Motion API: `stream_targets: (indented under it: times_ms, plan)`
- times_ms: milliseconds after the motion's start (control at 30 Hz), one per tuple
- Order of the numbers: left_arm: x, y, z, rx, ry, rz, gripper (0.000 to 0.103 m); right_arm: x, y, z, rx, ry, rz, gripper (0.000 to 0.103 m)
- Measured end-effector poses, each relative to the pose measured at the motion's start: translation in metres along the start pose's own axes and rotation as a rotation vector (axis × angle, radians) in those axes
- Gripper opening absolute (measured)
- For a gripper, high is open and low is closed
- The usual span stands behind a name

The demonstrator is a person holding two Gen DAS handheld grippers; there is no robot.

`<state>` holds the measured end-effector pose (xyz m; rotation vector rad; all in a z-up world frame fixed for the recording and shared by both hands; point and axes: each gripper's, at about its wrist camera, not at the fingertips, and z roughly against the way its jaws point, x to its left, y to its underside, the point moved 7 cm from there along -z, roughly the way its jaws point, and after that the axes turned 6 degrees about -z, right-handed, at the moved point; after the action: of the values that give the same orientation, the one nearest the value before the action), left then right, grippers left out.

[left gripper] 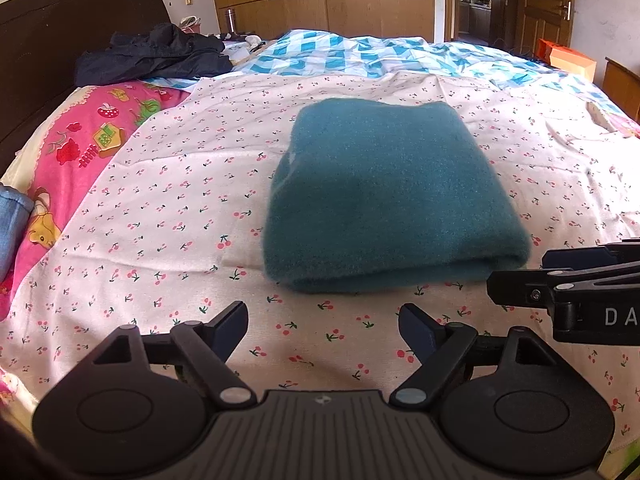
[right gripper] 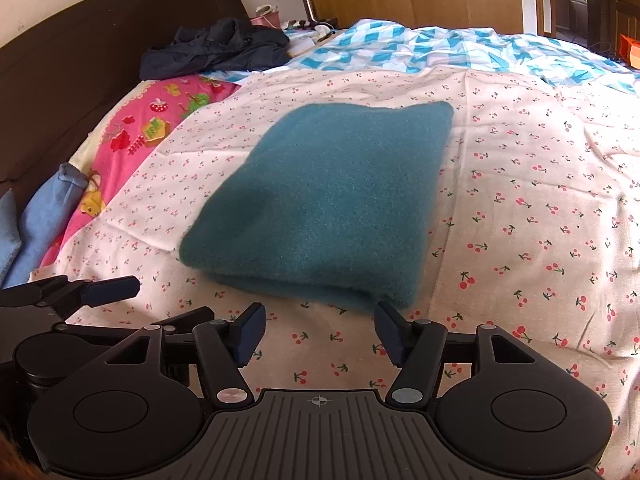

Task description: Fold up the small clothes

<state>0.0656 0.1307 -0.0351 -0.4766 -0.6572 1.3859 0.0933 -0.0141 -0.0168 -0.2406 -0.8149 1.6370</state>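
A teal fuzzy garment (left gripper: 388, 196) lies folded into a thick rectangle on the cherry-print sheet (left gripper: 160, 208); it also shows in the right wrist view (right gripper: 332, 204). My left gripper (left gripper: 323, 318) is open and empty, just short of the garment's near edge. My right gripper (right gripper: 320, 328) is open and empty, its right fingertip (right gripper: 386, 316) close to the garment's near right corner. The right gripper's fingers (left gripper: 520, 284) show at the right edge of the left wrist view. The left gripper's finger (right gripper: 112, 286) shows at the left of the right wrist view.
A pink cartoon-print pillow (left gripper: 80, 152) and blue denim (right gripper: 44, 216) lie at the left. A dark jacket (left gripper: 156, 56) lies by the dark headboard (left gripper: 60, 40). A blue-checked quilt (left gripper: 380, 60) covers the far bed. Wooden wardrobes and a door stand behind.
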Motion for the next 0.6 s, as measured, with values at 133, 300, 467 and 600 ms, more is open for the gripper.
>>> stream_targets:
  times_ms: [133, 300, 467, 600]
  plan:
    - [0.0023, 0.0002, -0.0004, 0.004, -0.023, -0.002, 0.093, -0.0007, 0.0022, -0.0009, 0.007, 0.011, 0.004, 0.061]
    - [0.0015, 0.0003, 0.0, 0.007, -0.034, -0.023, 0.096, -0.0011, 0.004, -0.0017, 0.013, 0.022, 0.007, 0.061]
    - [0.0017, 0.0025, -0.0026, 0.03, -0.01, -0.023, 0.097, -0.0028, 0.0061, -0.0019, 0.019, 0.029, 0.006, 0.061]
    - [0.005, 0.0058, -0.0061, 0.058, 0.012, -0.003, 0.097, -0.0053, 0.0091, -0.0031, 0.03, 0.034, 0.0, 0.062]
